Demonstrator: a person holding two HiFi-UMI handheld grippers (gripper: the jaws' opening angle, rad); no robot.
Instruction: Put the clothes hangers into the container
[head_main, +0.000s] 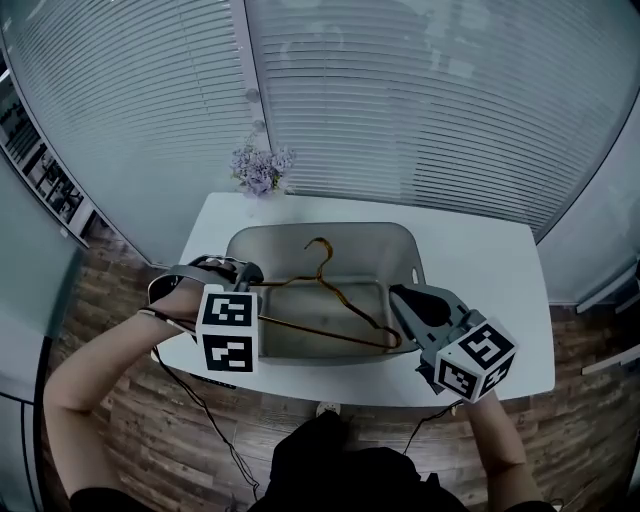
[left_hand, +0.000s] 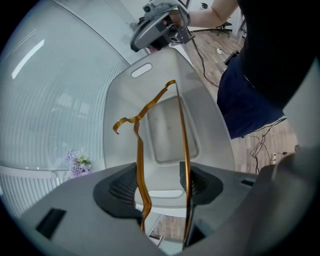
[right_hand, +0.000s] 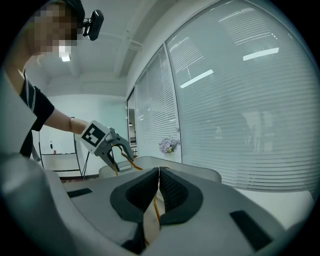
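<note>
A thin gold clothes hanger (head_main: 350, 302) hangs over the grey container (head_main: 330, 227) on the white table, hook pointing to the far side. My left gripper (head_main: 253, 275) is shut on its left end. In the left gripper view both wires of the hanger (left_hand: 139, 145) run between the pads of the left gripper (left_hand: 159, 187), with the container (left_hand: 200, 115) below. My right gripper (head_main: 398, 297) is shut on the hanger's right corner. In the right gripper view the jaws of the right gripper (right_hand: 158, 192) stand almost together on the wire (right_hand: 156, 207), and the left gripper (right_hand: 121, 160) shows beyond.
The container takes up the middle of the white table (head_main: 480, 290), which stands against a window with blinds. A small bunch of purple flowers (head_main: 260, 170) stands at the table's far left edge. Cables lie on the wooden floor (head_main: 150, 400) near the person's legs.
</note>
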